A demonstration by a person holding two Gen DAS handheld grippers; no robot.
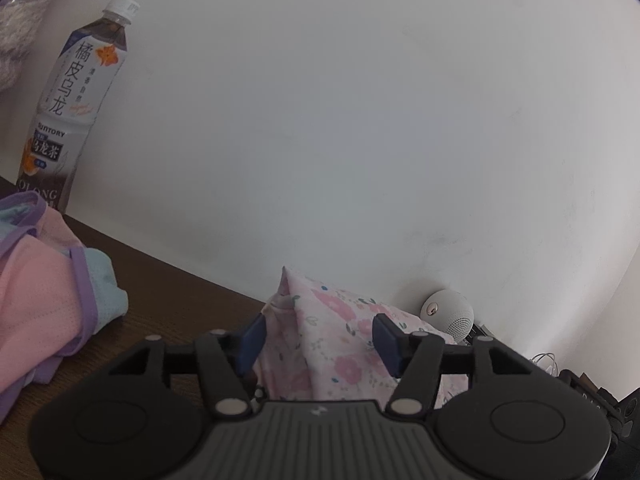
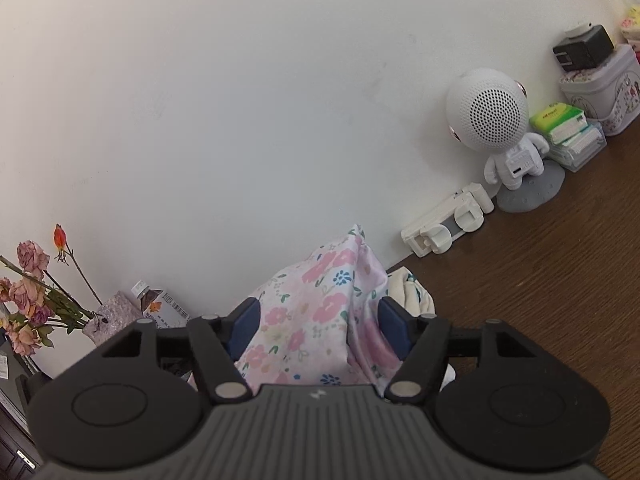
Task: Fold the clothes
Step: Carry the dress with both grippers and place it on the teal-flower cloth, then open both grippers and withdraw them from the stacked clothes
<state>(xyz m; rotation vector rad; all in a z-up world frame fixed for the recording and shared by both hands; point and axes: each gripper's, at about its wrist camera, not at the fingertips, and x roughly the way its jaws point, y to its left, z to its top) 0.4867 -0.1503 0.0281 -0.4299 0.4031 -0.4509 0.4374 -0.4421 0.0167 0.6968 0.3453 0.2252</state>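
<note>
1. The floral cloth point(image 1: 332, 344) rises in a peak near the table's point(image 2: 560, 280) back edge, by the wall.
2. The left gripper point(image 1: 320, 340) and the right gripper point(image 2: 320, 328) both have wide fingers, with the cloth between them but not pinched.
3. It seems a grasp or a release; I cannot tell which.

Thin floral cloth point(image 2: 308, 320), matt brown wood-grain table point(image 2: 560, 280), glossy plastic bottle point(image 1: 76, 92).
</note>
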